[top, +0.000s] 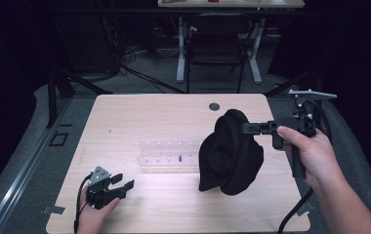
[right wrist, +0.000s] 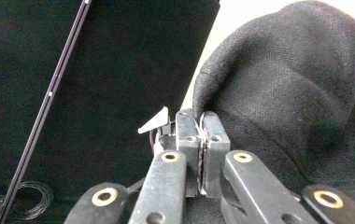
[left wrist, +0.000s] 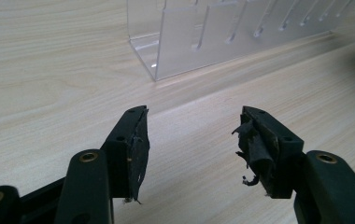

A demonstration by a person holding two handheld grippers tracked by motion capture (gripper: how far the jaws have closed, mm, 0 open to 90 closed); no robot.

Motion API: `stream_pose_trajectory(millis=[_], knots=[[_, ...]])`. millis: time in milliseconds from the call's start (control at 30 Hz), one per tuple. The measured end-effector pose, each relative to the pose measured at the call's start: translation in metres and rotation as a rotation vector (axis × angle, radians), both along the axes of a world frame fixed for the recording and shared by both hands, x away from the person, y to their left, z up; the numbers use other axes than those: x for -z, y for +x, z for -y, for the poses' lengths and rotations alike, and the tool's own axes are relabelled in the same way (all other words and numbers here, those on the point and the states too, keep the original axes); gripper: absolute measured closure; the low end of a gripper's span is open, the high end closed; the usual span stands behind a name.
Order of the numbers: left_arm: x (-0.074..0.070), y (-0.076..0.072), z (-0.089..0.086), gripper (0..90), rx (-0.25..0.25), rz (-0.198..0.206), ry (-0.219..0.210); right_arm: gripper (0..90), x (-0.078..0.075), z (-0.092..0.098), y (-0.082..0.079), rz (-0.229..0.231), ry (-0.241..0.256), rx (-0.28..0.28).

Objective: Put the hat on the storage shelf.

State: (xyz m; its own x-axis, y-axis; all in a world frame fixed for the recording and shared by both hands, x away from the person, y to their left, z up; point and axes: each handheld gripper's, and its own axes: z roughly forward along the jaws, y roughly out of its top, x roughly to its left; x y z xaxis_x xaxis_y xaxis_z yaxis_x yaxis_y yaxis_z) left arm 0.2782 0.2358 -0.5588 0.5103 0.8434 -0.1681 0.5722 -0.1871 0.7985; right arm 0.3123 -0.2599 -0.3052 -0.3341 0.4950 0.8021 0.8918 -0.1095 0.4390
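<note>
My left tongs [top: 123,182] rest low at the near left of the pale wooden desk [top: 125,117], jaws spread and empty, aimed toward the clear acrylic slotted rack [left wrist: 222,32] just ahead. My right tongs [top: 244,127], held level by a raised hand [top: 310,153] and pointing left, pinch an edge of the black knitted cloth [top: 230,153], which hangs long-axis vertical, its lower end near the desk. The right gripper view shows the jaws clamped flat on the fabric [right wrist: 306,93].

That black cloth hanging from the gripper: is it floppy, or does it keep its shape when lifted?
Probably floppy: the black cloth sags in bunched folds below the right gripper, which pinches only its top edge. It looks light, since one small pinch carries it. The knitted weave seems unlikely to slip.
</note>
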Motion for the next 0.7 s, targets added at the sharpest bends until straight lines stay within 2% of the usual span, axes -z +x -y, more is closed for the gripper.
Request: stream_pose_trajectory(millis=[467, 700], knots=[[0.0, 0.001, 0.0, 43.0, 0.001, 0.005, -0.012, 88.7, -0.006, -0.02, 0.024, 0.023, 0.024, 0.0], [0.0, 0.001, -0.002, 43.8, -0.004, 0.014, 0.001, 88.6, -0.004, -0.032, 0.041, 0.027, 0.023, 0.005]])
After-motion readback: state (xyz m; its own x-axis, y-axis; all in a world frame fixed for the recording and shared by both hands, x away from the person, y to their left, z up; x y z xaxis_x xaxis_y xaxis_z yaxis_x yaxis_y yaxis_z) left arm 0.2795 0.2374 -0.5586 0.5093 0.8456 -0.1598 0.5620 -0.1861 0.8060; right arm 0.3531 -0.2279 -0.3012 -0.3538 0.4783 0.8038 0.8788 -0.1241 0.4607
